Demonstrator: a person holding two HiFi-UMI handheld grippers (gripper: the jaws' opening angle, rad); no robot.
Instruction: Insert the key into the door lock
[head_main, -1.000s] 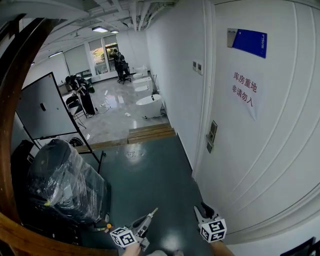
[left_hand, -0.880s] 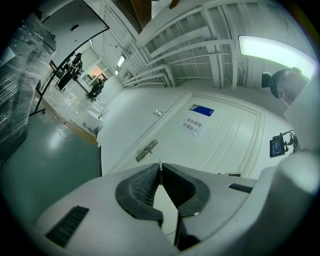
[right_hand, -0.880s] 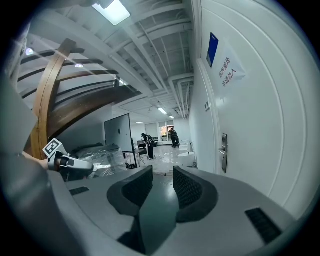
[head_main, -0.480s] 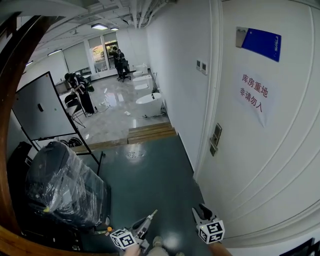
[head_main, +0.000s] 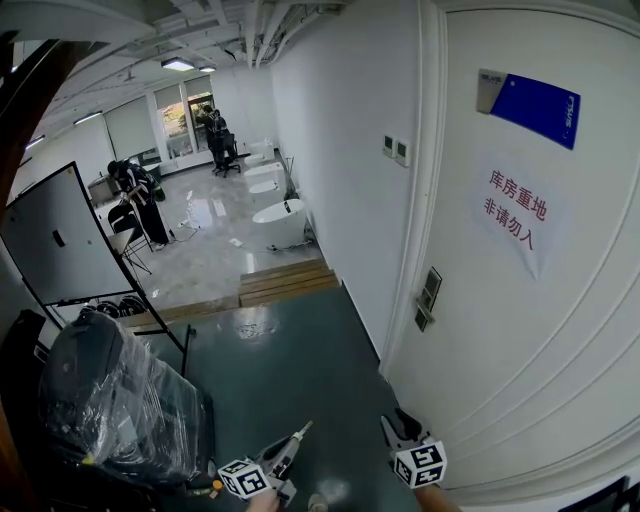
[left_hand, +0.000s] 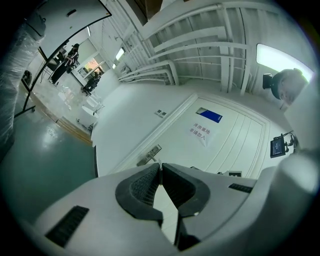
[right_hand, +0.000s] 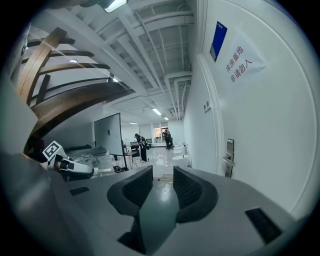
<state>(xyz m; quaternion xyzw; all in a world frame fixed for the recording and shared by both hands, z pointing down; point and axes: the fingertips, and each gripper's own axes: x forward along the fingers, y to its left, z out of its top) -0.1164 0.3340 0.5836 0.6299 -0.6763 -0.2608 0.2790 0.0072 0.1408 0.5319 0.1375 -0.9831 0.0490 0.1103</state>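
Observation:
The white door (head_main: 520, 330) fills the right of the head view, with a blue sign and a paper notice on it. Its lock plate and lever handle (head_main: 428, 297) sit at the door's left edge, well above and ahead of both grippers. My left gripper (head_main: 300, 432) is low in the frame over the green floor, shut (left_hand: 160, 165), with a thin sliver of the key (left_hand: 159, 161) showing at its tips. The lock (left_hand: 150, 155) lies just beyond those tips in the left gripper view. My right gripper (head_main: 392, 425) is open (right_hand: 163, 170), nothing between its pads, with the lock (right_hand: 229, 157) to its right.
A plastic-wrapped black bundle (head_main: 110, 400) stands at the left, with a black board on a stand (head_main: 60, 240) behind it. A wooden step (head_main: 285, 282) crosses the floor farther on. People (head_main: 135, 195) and white tubs (head_main: 278, 220) are far down the room. A curved wooden rail (head_main: 15, 130) edges the left.
The head view has swung a little, so the room slid left and the door fills more of the frame. Both grippers stay low and hold the same pose.

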